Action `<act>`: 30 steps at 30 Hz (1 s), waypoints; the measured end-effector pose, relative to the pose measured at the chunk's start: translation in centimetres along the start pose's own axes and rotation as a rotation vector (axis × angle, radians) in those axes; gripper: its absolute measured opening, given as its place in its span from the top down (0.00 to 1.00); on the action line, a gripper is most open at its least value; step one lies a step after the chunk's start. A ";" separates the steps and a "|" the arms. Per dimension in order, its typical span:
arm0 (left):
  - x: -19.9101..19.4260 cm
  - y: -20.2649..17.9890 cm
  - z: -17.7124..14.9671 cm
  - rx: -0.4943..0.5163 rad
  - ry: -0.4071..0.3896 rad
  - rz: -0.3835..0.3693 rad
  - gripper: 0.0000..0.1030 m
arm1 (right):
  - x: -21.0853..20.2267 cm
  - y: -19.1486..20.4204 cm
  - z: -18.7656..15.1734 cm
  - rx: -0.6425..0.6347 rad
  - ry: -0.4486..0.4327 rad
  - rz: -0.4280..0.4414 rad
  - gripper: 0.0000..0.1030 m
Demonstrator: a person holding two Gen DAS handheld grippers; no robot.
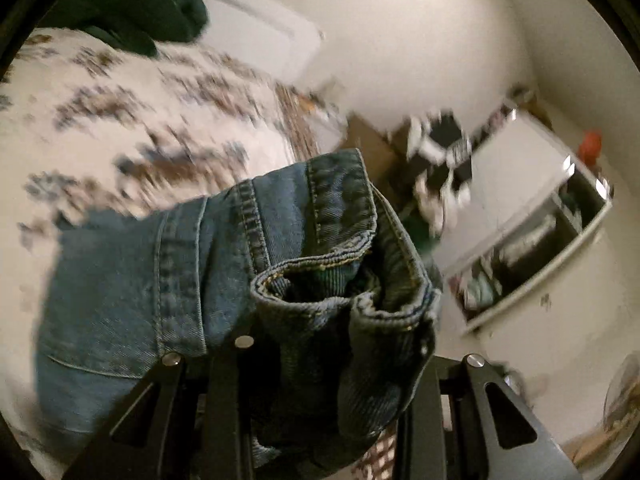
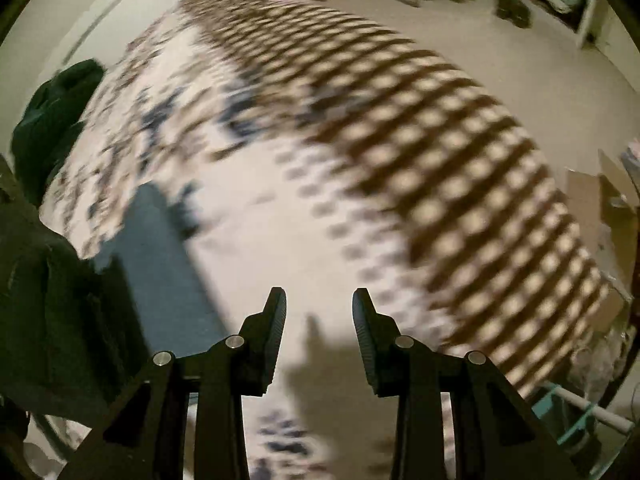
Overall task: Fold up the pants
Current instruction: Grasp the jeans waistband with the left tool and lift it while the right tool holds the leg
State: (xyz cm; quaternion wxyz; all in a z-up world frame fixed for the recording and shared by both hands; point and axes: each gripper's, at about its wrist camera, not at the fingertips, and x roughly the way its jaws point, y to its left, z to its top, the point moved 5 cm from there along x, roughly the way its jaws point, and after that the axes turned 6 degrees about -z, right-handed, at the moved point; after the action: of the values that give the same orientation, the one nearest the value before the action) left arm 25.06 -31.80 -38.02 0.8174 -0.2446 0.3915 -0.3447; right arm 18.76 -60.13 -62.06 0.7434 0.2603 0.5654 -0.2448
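Note:
Blue denim pants point(image 1: 208, 264) hang bunched over my left gripper point(image 1: 320, 344), which is shut on the waistband; the cloth hides its fingertips. The pants are lifted above the floral bedsheet point(image 1: 100, 112). In the right wrist view my right gripper point(image 2: 319, 300) is open and empty above the bedsheet point(image 2: 280, 216). A blurred strip of the blue pants point(image 2: 160, 256) lies on the bed to its left.
A dark green garment point(image 1: 136, 4) lies at the far side of the bed, also in the right wrist view point(image 2: 52, 120). A brown checked blanket point(image 2: 460, 168) covers the bed's right part. A white shelf unit point(image 1: 532, 216), cardboard boxes point(image 2: 608, 208) and floor lie beyond.

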 end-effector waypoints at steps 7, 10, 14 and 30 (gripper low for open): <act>7.8 -1.4 -4.8 0.081 0.292 0.209 0.72 | 1.6 -6.5 1.5 0.041 0.060 -0.016 0.55; 7.1 -1.9 -4.9 0.091 0.308 0.199 0.57 | 2.0 -7.2 2.1 0.047 0.091 0.067 0.24; 5.4 -1.6 -2.9 0.014 0.289 0.135 0.00 | 1.7 -5.8 3.2 0.021 0.097 0.164 0.07; -2.7 18.0 6.0 -0.098 0.257 0.506 0.00 | 9.5 7.3 5.1 -0.086 0.310 0.489 0.04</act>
State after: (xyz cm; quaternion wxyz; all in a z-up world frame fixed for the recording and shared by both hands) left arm 35.38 -17.43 -45.40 0.8084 -0.1327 0.5564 -0.1388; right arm 29.53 -58.76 -69.29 0.6953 0.3917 0.6025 0.0085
